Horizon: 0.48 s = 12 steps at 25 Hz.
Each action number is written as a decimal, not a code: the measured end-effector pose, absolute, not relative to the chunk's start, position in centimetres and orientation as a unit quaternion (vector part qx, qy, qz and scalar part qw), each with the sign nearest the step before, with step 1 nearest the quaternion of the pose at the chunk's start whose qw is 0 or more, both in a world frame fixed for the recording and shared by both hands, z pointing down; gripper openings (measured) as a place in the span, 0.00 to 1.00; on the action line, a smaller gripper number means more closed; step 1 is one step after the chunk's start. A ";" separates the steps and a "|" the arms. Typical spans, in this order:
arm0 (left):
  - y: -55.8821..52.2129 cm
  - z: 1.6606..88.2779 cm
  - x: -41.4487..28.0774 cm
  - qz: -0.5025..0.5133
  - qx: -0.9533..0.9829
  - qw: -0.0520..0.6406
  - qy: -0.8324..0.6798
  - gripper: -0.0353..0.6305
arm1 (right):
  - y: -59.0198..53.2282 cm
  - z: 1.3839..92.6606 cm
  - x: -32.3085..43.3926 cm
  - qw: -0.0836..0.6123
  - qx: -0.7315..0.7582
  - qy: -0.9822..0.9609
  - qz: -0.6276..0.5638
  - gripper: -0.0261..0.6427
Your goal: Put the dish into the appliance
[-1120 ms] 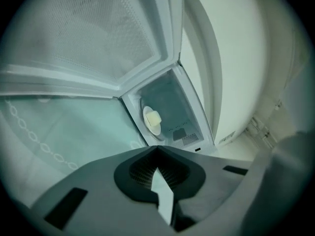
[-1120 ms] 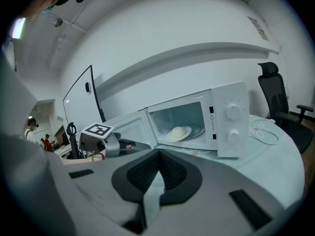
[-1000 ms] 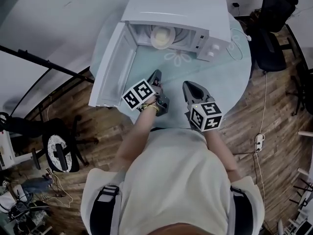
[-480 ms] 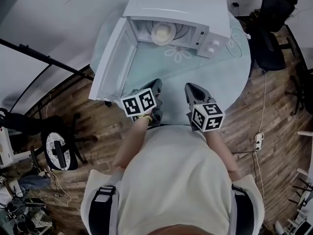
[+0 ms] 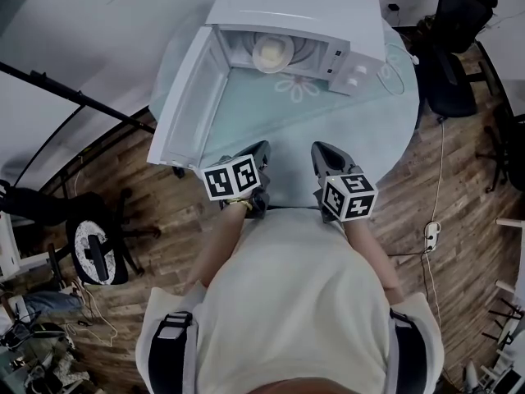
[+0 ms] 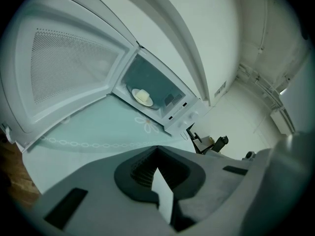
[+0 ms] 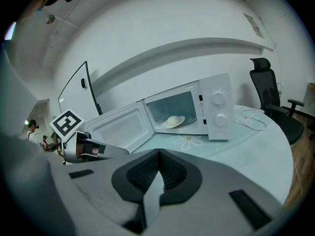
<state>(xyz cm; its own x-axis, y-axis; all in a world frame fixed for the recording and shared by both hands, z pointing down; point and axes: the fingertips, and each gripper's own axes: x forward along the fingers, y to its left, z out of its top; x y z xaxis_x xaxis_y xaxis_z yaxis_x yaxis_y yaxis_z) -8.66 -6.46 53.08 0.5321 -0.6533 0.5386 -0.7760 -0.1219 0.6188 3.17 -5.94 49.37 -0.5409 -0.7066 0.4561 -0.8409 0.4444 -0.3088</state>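
The dish (image 5: pixel 273 53), round and pale with a small bump in the middle, already sits inside the white microwave (image 5: pixel 303 11), so the putting-in step looks done. The left gripper (image 5: pixel 261 148) and the right gripper (image 5: pixel 319 148) hang by the near edge of the worktop (image 5: pixel 344 130), each with its fingers pressed together and holding nothing. I think the next move is pushing the open door (image 5: pixel 193 105) shut.
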 end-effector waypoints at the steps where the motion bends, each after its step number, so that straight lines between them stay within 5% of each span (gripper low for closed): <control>1: -6.5 53.1 -8.7 0.066 0.746 0.458 -0.480 0.07 | -5.9 49.4 3.1 0.132 0.459 -0.840 0.256 0.05; 12: -6.7 53.6 -8.3 0.072 0.742 0.464 -0.478 0.07 | -5.4 49.6 3.1 0.136 0.448 -0.844 0.263 0.05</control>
<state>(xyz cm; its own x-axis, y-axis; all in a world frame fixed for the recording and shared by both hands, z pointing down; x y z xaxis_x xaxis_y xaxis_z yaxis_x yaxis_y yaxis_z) -8.30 -6.66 53.59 0.5320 -0.6429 0.5511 -0.7772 -0.1123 0.6192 3.12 -5.38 49.59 -0.5623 -0.6842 0.4645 -0.8269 0.4612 -0.3216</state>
